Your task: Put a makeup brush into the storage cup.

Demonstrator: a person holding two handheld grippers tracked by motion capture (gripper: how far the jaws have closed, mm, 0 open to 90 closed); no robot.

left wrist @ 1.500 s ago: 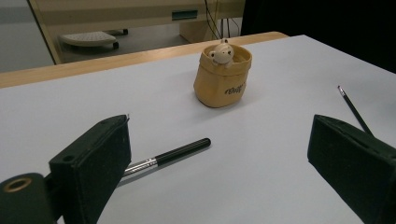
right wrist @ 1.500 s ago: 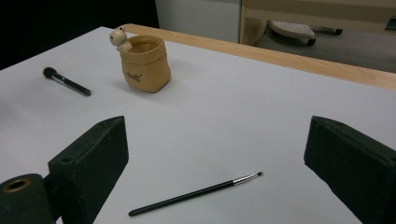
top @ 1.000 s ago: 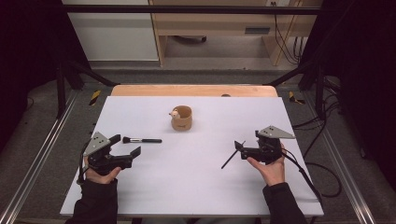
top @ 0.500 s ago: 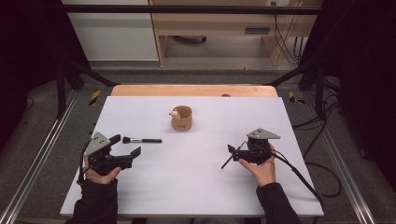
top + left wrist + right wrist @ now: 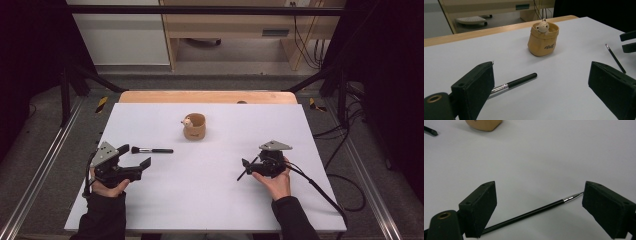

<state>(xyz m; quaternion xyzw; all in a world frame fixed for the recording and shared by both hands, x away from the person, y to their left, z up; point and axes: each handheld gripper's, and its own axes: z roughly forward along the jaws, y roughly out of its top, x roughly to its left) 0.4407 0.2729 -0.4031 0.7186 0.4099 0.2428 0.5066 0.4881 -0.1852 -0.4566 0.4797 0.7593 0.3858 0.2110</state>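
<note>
Right tool (image 5: 248, 165), lower right of the high view: jaws wide, just been closing slightly, nothing gripped. Thin black liner brush (image 5: 529, 213) lies flat on the white bench (image 5: 210, 200) between them, untouched. Grasp looks about to start, nothing lifted.

Left tool (image 5: 134, 163), lower left: jaws open, empty. Thicker makeup brush (image 5: 151, 150) lies just beyond it. Tan cup (image 5: 194, 127) at centre, well apart from both.

Hard to read: liner brush handle end cut off behind the right tool's left jaw; cup contents beyond the small bear figure unclear.
</note>
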